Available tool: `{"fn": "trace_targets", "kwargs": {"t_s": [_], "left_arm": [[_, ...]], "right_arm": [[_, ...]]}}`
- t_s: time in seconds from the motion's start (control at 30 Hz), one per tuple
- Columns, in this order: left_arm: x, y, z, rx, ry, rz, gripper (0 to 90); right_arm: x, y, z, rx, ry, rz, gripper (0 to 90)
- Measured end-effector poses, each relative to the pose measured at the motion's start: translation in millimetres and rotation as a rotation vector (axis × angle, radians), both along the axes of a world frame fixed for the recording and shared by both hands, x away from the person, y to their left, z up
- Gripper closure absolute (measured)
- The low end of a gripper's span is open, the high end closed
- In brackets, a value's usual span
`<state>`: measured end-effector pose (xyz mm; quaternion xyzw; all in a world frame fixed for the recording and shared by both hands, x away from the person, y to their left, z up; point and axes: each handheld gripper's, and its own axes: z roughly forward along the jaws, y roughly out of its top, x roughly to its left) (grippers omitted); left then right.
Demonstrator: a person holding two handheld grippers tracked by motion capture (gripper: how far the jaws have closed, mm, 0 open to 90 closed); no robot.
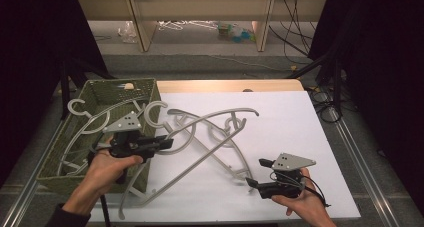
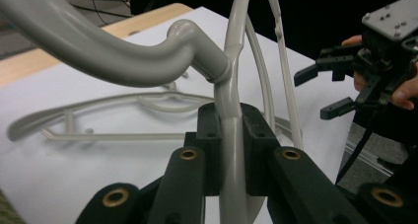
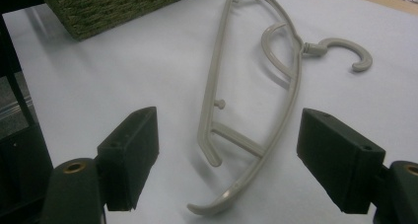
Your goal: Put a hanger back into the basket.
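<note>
**Left gripper clamps a grey hanger beside the basket; right gripper stands wide above another**

At the left of the high view a green woven basket [image 1: 102, 94] sits on the edge of the white table [image 1: 300, 137], with grey hangers [image 1: 85, 118] leaning inside it, their hooks rising above the rim. Just in front of the basket's right wall the person's left hand [image 1: 102, 167] holds the left gripper [image 1: 167, 143], which points to the right. Its jaws are closed tight on the held hanger [image 1: 165, 184]: the left gripper view shows the two black pads pressed against either side of that hanger's grey arm [image 2: 231, 135], just below the neck where the hook [image 2: 98, 46] branches off. In the high view this hanger slants from the gripper down to the table's near edge.

Towards the middle of the table another hanger [image 1: 227, 137] lies flat on the white surface, apart from the basket.

At the right, near the table's front edge, the right hand [image 1: 305, 204] holds the right gripper [image 1: 257, 173], pointing left. Its jaws stand wide apart with nothing pressed between them; in the right gripper view the flat hanger [image 3: 256, 135] lies on the table beyond the gap between the two pads, its hook [image 3: 345, 51] pointing away.
</note>
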<state>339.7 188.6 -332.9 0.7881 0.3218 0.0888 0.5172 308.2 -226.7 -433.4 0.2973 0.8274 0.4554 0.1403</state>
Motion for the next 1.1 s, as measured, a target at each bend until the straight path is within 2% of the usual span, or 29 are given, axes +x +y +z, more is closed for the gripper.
{"fn": "trace_targets", "kwargs": {"t_s": [0.07, 0.1, 0.13, 0.27, 0.43, 0.5, 0.57, 0.67, 0.7, 0.77, 0.83, 0.93, 0.97, 1.0, 1.1], "left_arm": [[2.6, 9.3, 14.0, 0.018, -0.023, 0.024, 80.5], [2.6, 9.3, 14.0, 0.018, -0.023, 0.024, 80.5], [5.0, 15.9, 21.7, 0.023, -0.034, 0.042, 80.5], [8.5, 25.4, 30.4, 0.031, -0.047, 0.056, 80.5], [16.8, 44.7, 39.5, 0.053, -0.063, 0.11, 80.5], [18.9, 48.1, 40.3, 0.058, -0.065, 0.121, 80.5], [26.1, 59.1, 42.8, 0.07, -0.055, 0.154, 80.5], [31.9, 66.8, 43.9, 0.071, -0.047, 0.174, 80.5], [37.4, 74.3, 44.9, 0.078, -0.04, 0.197, 80.5], [39.9, 77.6, 44.8, 0.072, -0.035, 0.207, 80.5], [46.8, 88.1, 43.8, 0.068, -0.016, 0.24, 80.5], [52.9, 96.5, 42.2, 0.084, -0.027, 0.27, 80.4], [57.5, 102.6, 39.8, 0.078, -0.015, 0.286, 80.5], [57.5, 102.6, 39.8, 0.078, -0.015, 0.286, 80.5], [66.2, 117.2, 35.7, 0.1, -0.021, 0.331, 80.4]], "right_arm": [[-0.1, 0.2, -0.2, 0.0, 0.006, 0.0, 25.1], [-0.1, 0.2, -0.2, 0.0, 0.006, 0.0, 25.1], [-0.1, 0.2, -0.2, 0.0, 0.004, 0.0, 25.2], [-0.1, 0.3, -0.1, 0.001, 0.011, 0.002, 25.2], [0.2, 1.2, -1.5, 0.001, 0.007, 0.003, 25.2], [-0.5, 0.7, -0.4, -0.013, 0.013, 0.003, 25.2], [0.2, 1.4, -1.5, 0.003, 0.008, 0.005, 25.2], [0.5, 1.6, -2.2, 0.002, 0.012, 0.006, 25.2], [0.3, 1.9, -2.6, 0.0, 0.018, 0.003, 25.2], [0.6, 2.2, -3.2, 0.0, 0.019, 0.006, 25.3], [1.0, 2.6, -3.8, -0.004, 0.024, 0.013, 25.3], [1.1, 3.0, -4.2, -0.005, 0.025, 0.014, 25.3], [0.7, 3.2, -3.8, -0.002, 0.036, 0.017, 25.3], [0.7, 3.2, -3.8, -0.002, 0.036, 0.017, 25.3], [1.2, 2.9, -4.3, -0.005, 0.025, 0.014, 25.3]]}}
